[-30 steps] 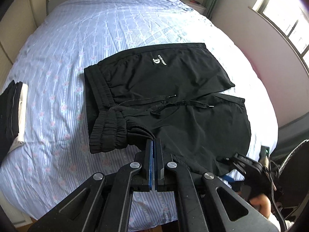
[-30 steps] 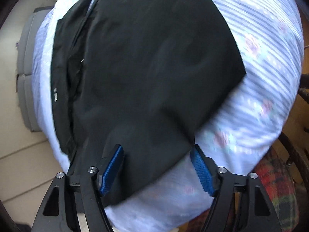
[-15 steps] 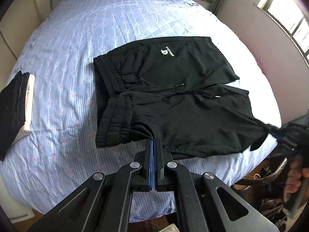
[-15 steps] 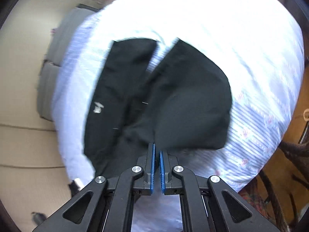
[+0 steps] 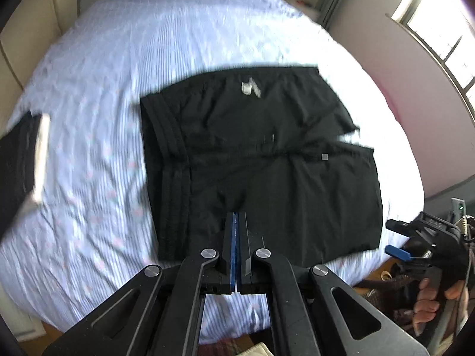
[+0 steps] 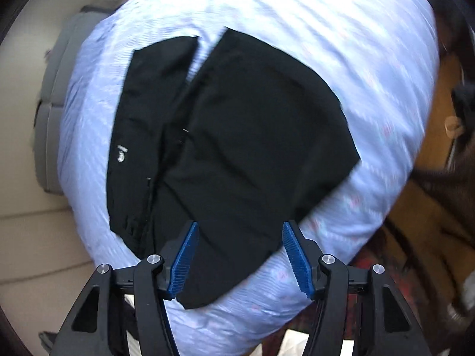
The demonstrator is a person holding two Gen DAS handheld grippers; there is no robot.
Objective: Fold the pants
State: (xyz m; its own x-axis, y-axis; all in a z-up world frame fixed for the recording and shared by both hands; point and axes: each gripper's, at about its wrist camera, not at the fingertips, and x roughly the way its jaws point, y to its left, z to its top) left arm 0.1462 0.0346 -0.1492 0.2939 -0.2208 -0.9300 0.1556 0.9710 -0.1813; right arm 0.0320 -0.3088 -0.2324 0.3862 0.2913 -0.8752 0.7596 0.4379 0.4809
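Observation:
Black shorts (image 5: 267,154) with a small white logo lie spread on the bed, waistband to the left, both legs to the right. My left gripper (image 5: 236,216) is shut on the near edge of the shorts next to the waistband. My right gripper (image 6: 239,231) is open, its blue pads either side of the near leg's hem (image 6: 237,237) without pinching it. It also shows in the left wrist view (image 5: 415,240), off the bed's right edge, held by a hand.
The bed (image 5: 118,59) has a light blue striped sheet with small flowers. A folded dark and white pile (image 5: 20,160) lies at its left edge. A headboard stands at the far end. A window (image 5: 445,38) is on the right wall.
My right gripper was shut on the leg hem half a second ago and has opened, letting it go. The near leg now lies flatter and straighter. My left gripper stays shut.

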